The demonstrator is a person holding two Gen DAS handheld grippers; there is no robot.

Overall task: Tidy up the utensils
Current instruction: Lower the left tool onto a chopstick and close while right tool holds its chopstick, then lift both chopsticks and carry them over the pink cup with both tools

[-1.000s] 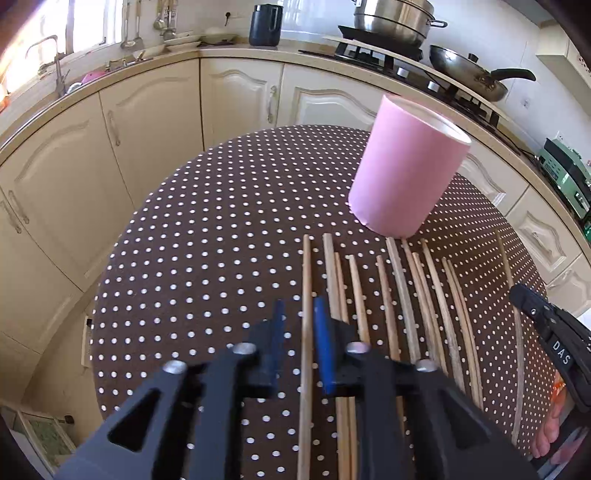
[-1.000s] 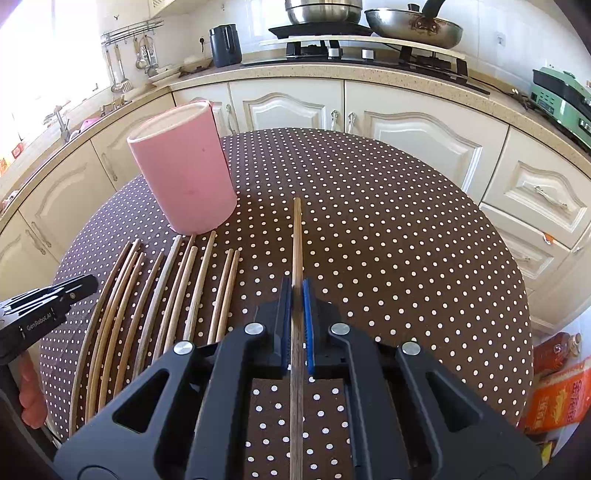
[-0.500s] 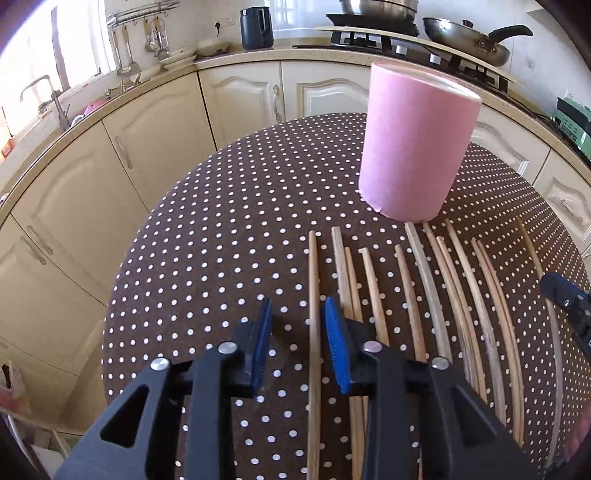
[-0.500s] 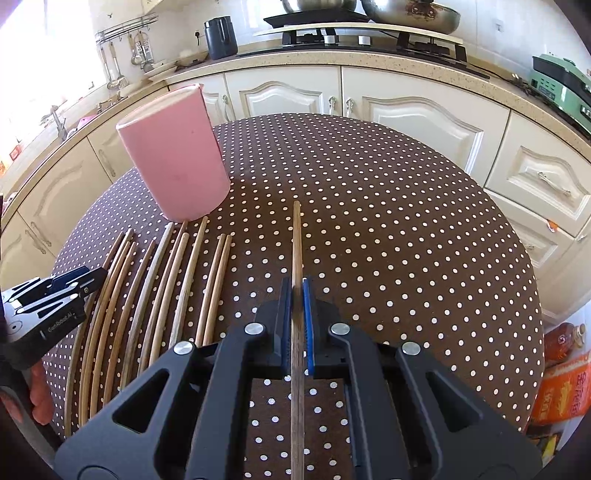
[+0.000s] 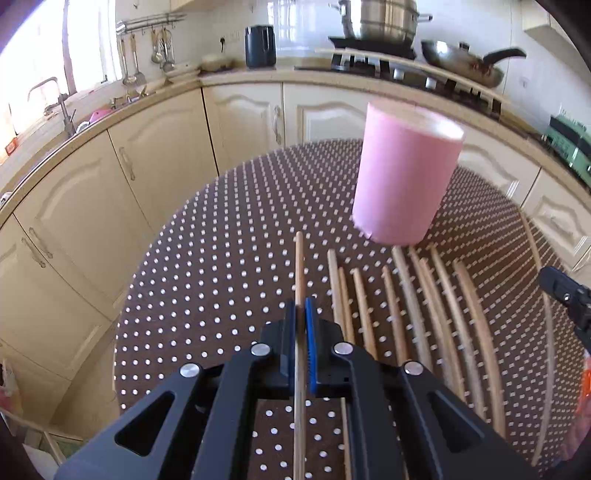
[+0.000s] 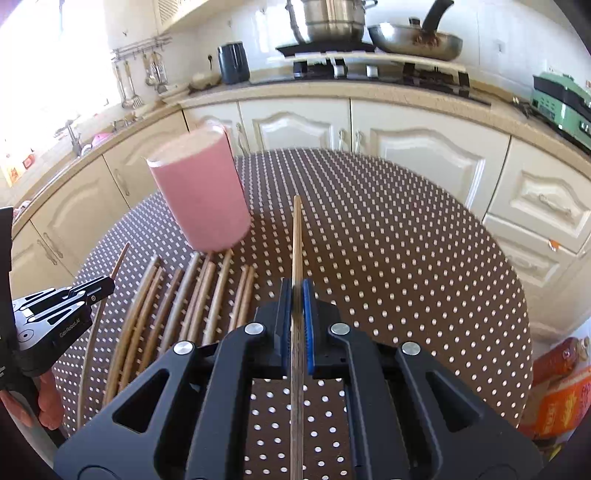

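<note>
Several wooden chopsticks [image 5: 406, 302] lie in a row on the round brown polka-dot table [image 5: 221, 258], just in front of an upright pink cylindrical holder [image 5: 404, 184]. My left gripper [image 5: 301, 314] is shut on one chopstick [image 5: 300, 266], the leftmost of the row, whose tip points at the far edge. My right gripper [image 6: 296, 291] is shut on another chopstick [image 6: 296, 236], lifted to the right of the row [image 6: 192, 295] and of the pink holder [image 6: 201, 192]. The left gripper [image 6: 99, 290] also shows at the left edge of the right wrist view.
Cream kitchen cabinets [image 5: 147, 166] curve round the far side of the table. A hob with a pot [image 6: 325, 18] and a pan [image 6: 413, 40] is on the counter behind. Orange packages [image 6: 561, 391] sit on the floor at the right.
My left gripper's jaws closed on the leftmost chopstick, which now stands lifted from the row. The right gripper kept its chopstick and both views tilted up slightly.
</note>
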